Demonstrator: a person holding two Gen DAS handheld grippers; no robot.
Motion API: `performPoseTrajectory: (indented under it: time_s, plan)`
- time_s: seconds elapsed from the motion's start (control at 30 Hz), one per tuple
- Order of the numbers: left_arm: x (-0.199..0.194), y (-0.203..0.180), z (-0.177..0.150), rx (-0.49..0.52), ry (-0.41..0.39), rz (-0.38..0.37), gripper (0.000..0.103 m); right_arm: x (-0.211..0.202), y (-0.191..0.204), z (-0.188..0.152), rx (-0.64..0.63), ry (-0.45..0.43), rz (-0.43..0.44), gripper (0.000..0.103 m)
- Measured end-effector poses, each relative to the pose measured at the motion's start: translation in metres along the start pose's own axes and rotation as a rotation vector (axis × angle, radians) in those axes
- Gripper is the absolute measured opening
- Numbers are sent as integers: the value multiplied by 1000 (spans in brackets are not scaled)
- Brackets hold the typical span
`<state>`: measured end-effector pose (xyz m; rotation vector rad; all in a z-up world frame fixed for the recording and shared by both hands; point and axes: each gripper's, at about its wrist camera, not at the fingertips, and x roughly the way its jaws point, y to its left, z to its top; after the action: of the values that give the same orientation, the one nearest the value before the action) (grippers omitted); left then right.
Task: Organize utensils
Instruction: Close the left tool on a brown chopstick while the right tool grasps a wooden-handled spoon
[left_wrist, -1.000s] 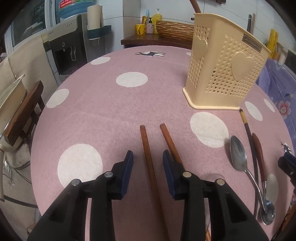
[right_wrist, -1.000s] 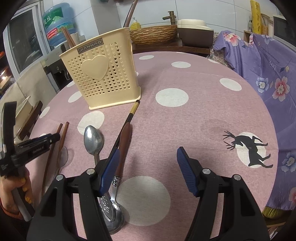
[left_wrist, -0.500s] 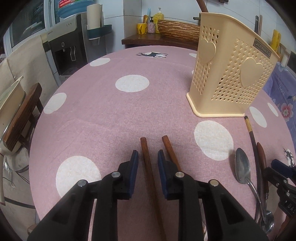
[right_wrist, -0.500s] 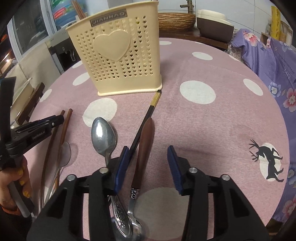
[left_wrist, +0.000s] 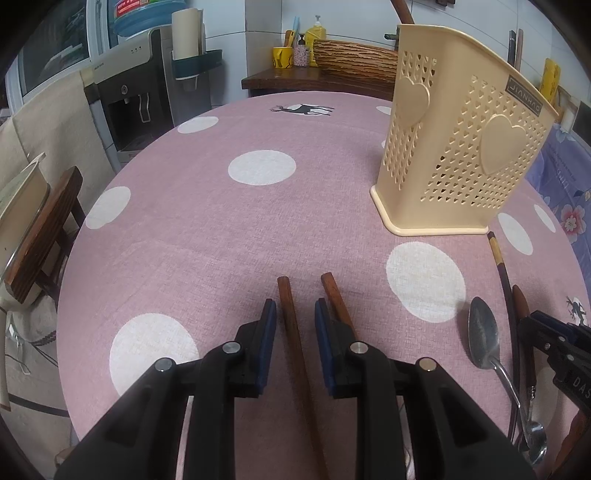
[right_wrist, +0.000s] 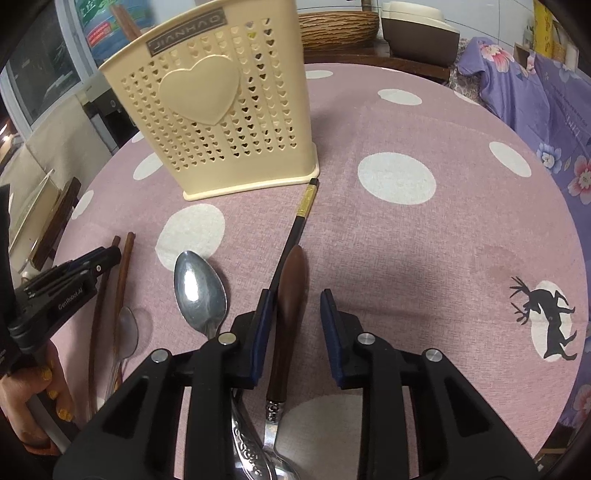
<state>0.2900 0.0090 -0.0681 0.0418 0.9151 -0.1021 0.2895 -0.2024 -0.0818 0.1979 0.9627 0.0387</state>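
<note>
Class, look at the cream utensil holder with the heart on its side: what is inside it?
A brown wooden stick pokes above the rim of the utensil holder at its far side. The perforated walls hide the rest, so nothing more of the contents can be made out.

Count on counter: brown wooden chopsticks (left_wrist: 291, 332) ×2; black chopstick with gold band (right_wrist: 295, 229) ×1; all-metal spoon (right_wrist: 199, 288) ×1; wooden-handled utensil (right_wrist: 290, 295) ×1; clear plastic spoon (right_wrist: 125, 328) ×1; cream perforated holder (right_wrist: 221, 110) ×1
</note>
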Motion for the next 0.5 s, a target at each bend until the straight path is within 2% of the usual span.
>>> performPoseTrajectory:
  time_s: [0.2,0.5]
  plan:
    - [0,1,1,-3,-1,-4,22,0,-7,0,28,-1,13,23]
    - [0,-1,2,6,4,4,22,5,5,4,-12,-7,-49,20]
